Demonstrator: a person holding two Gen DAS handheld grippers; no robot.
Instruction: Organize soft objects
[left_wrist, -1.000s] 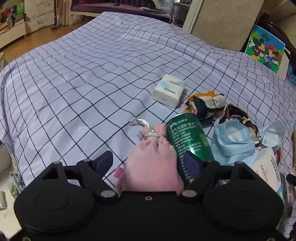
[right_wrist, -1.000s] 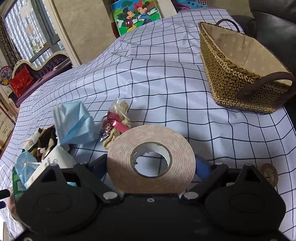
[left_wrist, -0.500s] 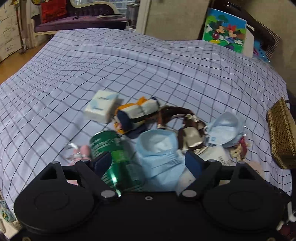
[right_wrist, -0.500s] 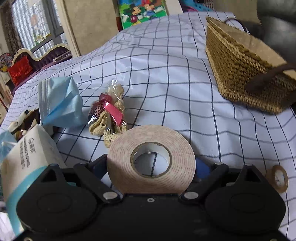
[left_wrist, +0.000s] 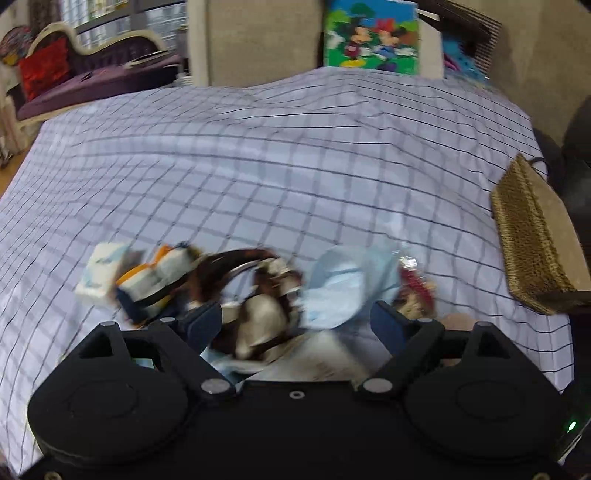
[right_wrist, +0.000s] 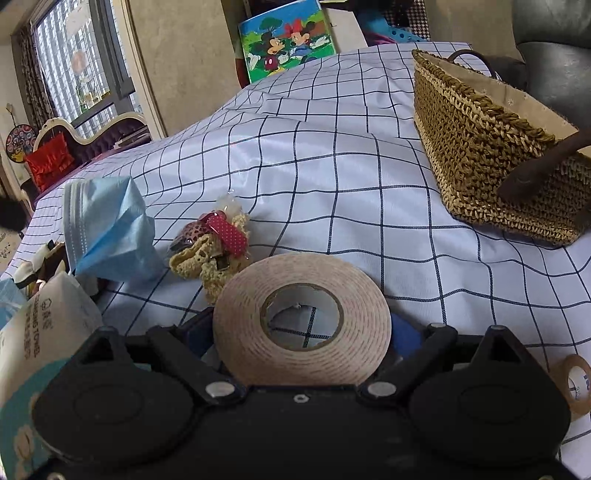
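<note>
1. The left gripper (left_wrist: 295, 325) has swung right, off the can, and hangs spread and empty over the mask (left_wrist: 340, 288).
2. The right gripper (right_wrist: 303, 332) pinches the tape (right_wrist: 301, 317); the basket (right_wrist: 480, 147) lies ahead-right, nearer it.

White cloth (right_wrist: 332, 184) with a dark grid, pale blue mask (right_wrist: 110, 229), brown woven basket (right_wrist: 480, 147), beige tape roll (right_wrist: 303, 295).

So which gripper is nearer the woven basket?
Right. The right gripper, around the tape roll, faces the woven basket; the left gripper hovers over the clutter farther away.
</note>
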